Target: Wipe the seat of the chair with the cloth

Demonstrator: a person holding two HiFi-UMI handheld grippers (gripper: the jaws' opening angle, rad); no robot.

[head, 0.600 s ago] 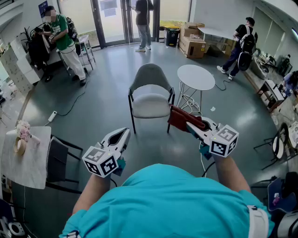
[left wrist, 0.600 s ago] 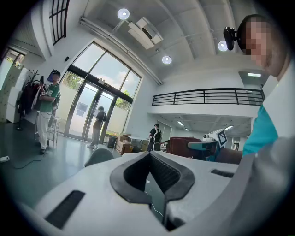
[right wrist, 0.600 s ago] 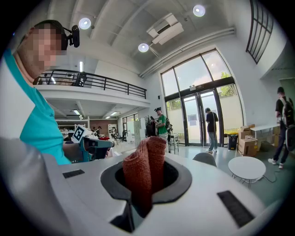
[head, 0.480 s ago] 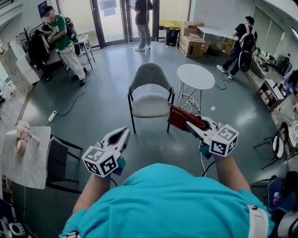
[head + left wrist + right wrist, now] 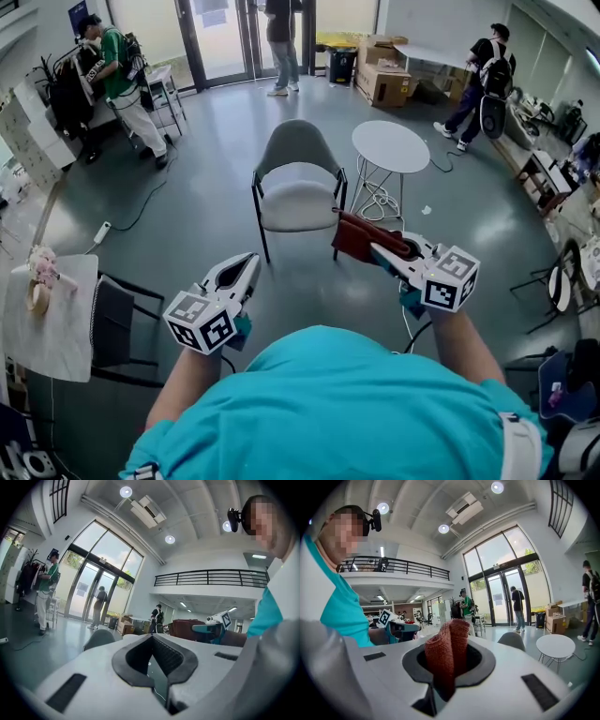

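Observation:
The grey chair [image 5: 298, 178] stands on the floor ahead of me, its pale seat [image 5: 300, 208] bare. My right gripper [image 5: 382, 253] is shut on a folded dark red cloth [image 5: 359, 237], held in the air just right of the seat's front corner. In the right gripper view the cloth [image 5: 446, 652] stands up between the jaws, with the chair [image 5: 512, 641] beyond. My left gripper [image 5: 247, 268] hovers lower left of the chair, shut with nothing in it. In the left gripper view its tips [image 5: 152, 637] meet, and the chair back [image 5: 97, 639] shows to the left.
A round white table [image 5: 390, 148] stands right of the chair, with a cable [image 5: 379, 200] under it. A dark chair [image 5: 114, 323] and a white table [image 5: 52, 319] sit at my left. People stand at the far left [image 5: 117, 80], doors [image 5: 279, 42] and right [image 5: 478, 80]. Cardboard boxes [image 5: 384, 84] lie behind.
The view has shifted slightly, so the chair and table sit a little higher and further left. Both grippers hold about the same pose, and the cloth stays in the right one.

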